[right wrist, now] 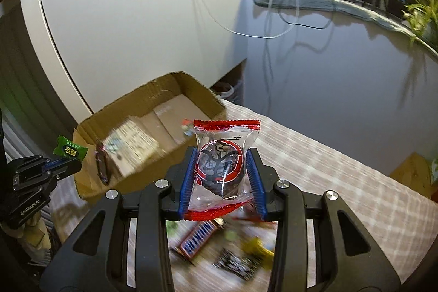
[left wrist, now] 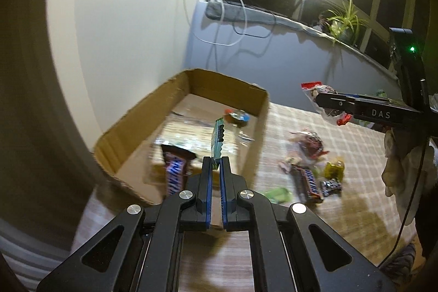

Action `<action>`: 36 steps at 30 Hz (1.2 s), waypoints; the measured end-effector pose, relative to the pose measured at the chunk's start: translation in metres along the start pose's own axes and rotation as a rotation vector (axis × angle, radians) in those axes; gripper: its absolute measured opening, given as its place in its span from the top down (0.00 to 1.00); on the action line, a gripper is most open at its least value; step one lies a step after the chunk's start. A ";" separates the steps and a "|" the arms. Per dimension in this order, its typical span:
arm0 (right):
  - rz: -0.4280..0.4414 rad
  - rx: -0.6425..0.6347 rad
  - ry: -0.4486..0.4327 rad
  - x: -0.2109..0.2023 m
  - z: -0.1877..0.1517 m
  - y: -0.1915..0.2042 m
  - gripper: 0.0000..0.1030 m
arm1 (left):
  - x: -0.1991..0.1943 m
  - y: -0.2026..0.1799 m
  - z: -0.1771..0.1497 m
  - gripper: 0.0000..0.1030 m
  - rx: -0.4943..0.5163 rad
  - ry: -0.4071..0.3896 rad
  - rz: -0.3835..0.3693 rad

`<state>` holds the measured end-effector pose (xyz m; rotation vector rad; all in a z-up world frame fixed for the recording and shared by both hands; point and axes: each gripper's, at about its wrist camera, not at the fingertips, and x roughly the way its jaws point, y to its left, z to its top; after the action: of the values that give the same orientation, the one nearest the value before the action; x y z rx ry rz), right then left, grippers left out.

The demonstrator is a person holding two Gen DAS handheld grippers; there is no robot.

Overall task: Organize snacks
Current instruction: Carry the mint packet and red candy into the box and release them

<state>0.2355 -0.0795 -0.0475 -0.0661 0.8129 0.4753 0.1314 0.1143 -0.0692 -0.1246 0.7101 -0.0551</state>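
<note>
Open brown cardboard box (left wrist: 142, 111) sits at table's wall-side corner; bare checked tablecloth (right wrist: 314, 155) beside it. Left gripper (left wrist: 216, 163) pinches small green candy wrapper (left wrist: 218, 138) over the box. Right gripper (right wrist: 223, 171) clamps clear red-edged snack packet (right wrist: 223, 166), angled down toward box.

Left gripper (left wrist: 216, 166): black linkage arms, round silver pivot screws, blue ribbed pads, "GenRobot.AI" lettering | Right gripper (right wrist: 223, 174): same black build, blue ribbed pads, "DAS" lettering
</note>
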 end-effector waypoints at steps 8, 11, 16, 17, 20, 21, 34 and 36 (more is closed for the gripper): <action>0.037 -0.027 0.029 0.035 0.020 0.030 0.62 | 0.004 0.024 0.002 0.96 -0.011 0.000 0.028; 0.049 -0.038 0.048 0.050 0.025 0.040 0.62 | 0.005 0.029 0.003 0.96 -0.009 0.002 0.047; 0.065 -0.054 0.077 0.071 0.030 0.055 0.62 | 0.007 0.034 0.004 0.96 -0.002 0.001 0.057; 0.070 -0.055 0.083 0.075 0.031 0.057 0.62 | 0.008 0.035 0.004 0.96 -0.002 0.001 0.058; 0.073 -0.059 0.093 0.083 0.032 0.062 0.61 | 0.008 0.036 0.005 0.96 0.000 -0.001 0.064; 0.073 -0.059 0.095 0.085 0.033 0.063 0.61 | 0.008 0.036 0.005 0.96 0.002 -0.002 0.066; 0.039 -0.059 0.062 0.075 0.035 0.062 0.32 | 0.002 0.030 0.007 0.56 0.027 -0.032 0.101; 0.026 -0.059 0.061 0.072 0.035 0.060 0.32 | 0.000 0.028 0.007 0.56 0.033 -0.038 0.103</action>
<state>0.2755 0.0102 -0.0667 -0.1254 0.8604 0.5241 0.1359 0.1428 -0.0673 -0.0570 0.6767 0.0341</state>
